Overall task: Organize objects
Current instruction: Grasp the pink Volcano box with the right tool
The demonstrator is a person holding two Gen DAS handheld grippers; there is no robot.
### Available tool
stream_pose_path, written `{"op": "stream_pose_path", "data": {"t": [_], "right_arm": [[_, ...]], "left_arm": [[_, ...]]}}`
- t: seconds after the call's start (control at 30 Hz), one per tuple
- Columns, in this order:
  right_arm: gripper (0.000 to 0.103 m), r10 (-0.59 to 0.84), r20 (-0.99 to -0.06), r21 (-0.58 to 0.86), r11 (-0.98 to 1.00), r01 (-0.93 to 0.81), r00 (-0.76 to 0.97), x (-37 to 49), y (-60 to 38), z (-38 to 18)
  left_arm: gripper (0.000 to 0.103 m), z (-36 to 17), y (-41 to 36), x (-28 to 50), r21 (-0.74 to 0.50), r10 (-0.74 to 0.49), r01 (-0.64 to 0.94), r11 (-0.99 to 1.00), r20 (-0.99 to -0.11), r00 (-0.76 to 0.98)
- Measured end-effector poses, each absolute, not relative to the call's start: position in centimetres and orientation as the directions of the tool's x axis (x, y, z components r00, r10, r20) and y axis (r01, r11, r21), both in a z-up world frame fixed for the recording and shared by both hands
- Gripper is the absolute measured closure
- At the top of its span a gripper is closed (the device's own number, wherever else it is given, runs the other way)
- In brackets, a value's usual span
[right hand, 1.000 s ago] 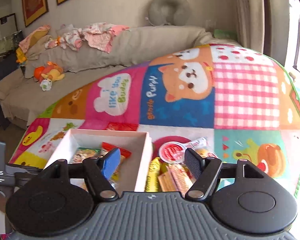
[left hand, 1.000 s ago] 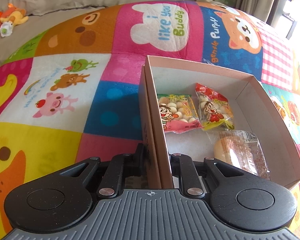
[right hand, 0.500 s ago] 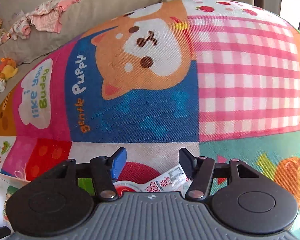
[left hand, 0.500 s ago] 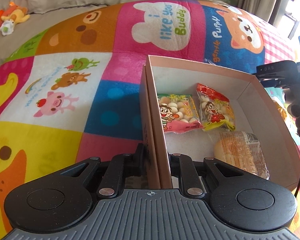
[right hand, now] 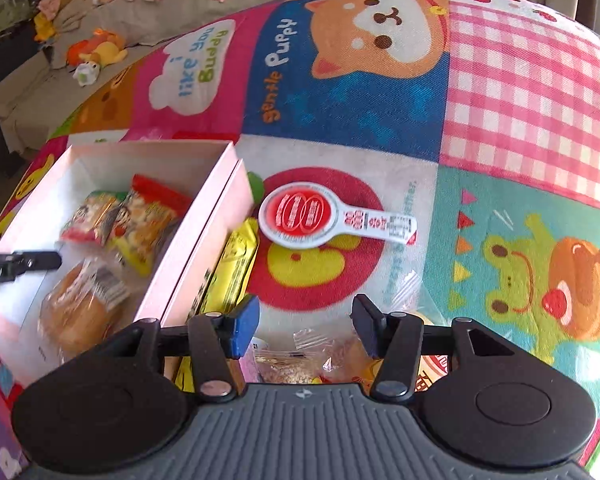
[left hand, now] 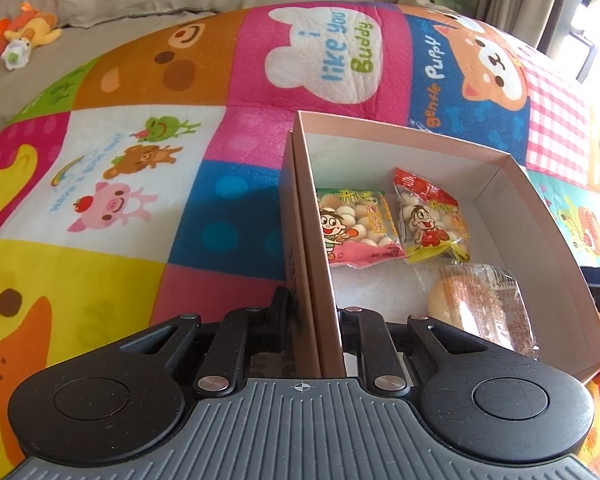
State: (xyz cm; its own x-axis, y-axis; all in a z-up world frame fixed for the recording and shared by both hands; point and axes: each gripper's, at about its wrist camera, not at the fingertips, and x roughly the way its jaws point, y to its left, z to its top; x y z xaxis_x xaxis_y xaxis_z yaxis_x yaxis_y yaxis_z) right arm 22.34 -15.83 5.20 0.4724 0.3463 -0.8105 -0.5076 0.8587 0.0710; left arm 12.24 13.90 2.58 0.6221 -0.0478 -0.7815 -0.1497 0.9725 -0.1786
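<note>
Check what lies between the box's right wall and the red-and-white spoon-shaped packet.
In the right wrist view, a yellow snack packet lies between the box and the spoon-shaped packet, against the wall.

A patchwork cartoon mat carries the pink box (left of the right tongs), yellow packets and a spoon-shaped packet ahead.

On the colourful patchwork play mat, the pink square with the white bear head reads "i like you Buddy". The blue square beside the orange puppy reads "gentle Puppy". The clear wrapper on the round bun shows barcode digits "6 91198". The snack bags' Chinese characters are too small to read.
</note>
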Motion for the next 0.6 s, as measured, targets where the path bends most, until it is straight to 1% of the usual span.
{"op": "stream_pose_path", "data": {"t": [0.13, 0.17, 0.2, 0.27, 0.43, 0.5, 0.57, 0.6], "right_arm": [[0.050, 0.320, -0.792, 0.008, 0.857, -0.515, 0.520, 18.1, -17.7, 6.0], [0.045, 0.307, -0.782, -0.020, 0.858, -0.513, 0.543, 17.0, -18.1, 6.2], [0.035, 0.291, -0.771, -0.049, 0.860, -0.509, 0.566, 15.9, -18.7, 6.5], [0.026, 0.262, -0.754, -0.093, 0.865, -0.493, 0.603, 14.1, -19.7, 6.6], [0.025, 0.154, -0.756, -0.168, 0.894, -0.416, 0.636, 10.9, -22.5, 5.0], [0.025, 0.152, -0.764, -0.139, 0.911, -0.389, 0.628, 10.2, -23.6, 4.5], [0.025, 0.193, -0.775, -0.055, 0.928, -0.369, 0.601, 9.5, -24.4, 4.5], [0.025, 0.236, -0.780, 0.002, 0.927, -0.375, 0.579, 9.1, -24.6, 4.6]], "left_arm": [[0.085, 2.5, 13.9, 12.1, -0.180, -0.046, -0.151, 0.972, -0.778, 0.627], [0.085, 2.5, 13.9, 12.1, -0.182, -0.046, -0.153, 0.971, -0.776, 0.629], [0.085, 2.5, 13.9, 12.1, -0.185, -0.046, -0.156, 0.970, -0.775, 0.630], [0.085, 2.5, 13.9, 12.0, -0.188, -0.045, -0.162, 0.969, -0.774, 0.632], [0.085, 2.5, 13.7, 11.9, -0.175, -0.033, -0.163, 0.971, -0.774, 0.633], [0.085, 2.5, 13.6, 11.9, -0.172, -0.028, -0.167, 0.971, -0.775, 0.631], [0.085, 2.5, 13.5, 11.9, -0.169, -0.025, -0.170, 0.971, -0.776, 0.631], [0.085, 2.5, 13.5, 11.8, -0.168, -0.024, -0.171, 0.971, -0.776, 0.631]]}}
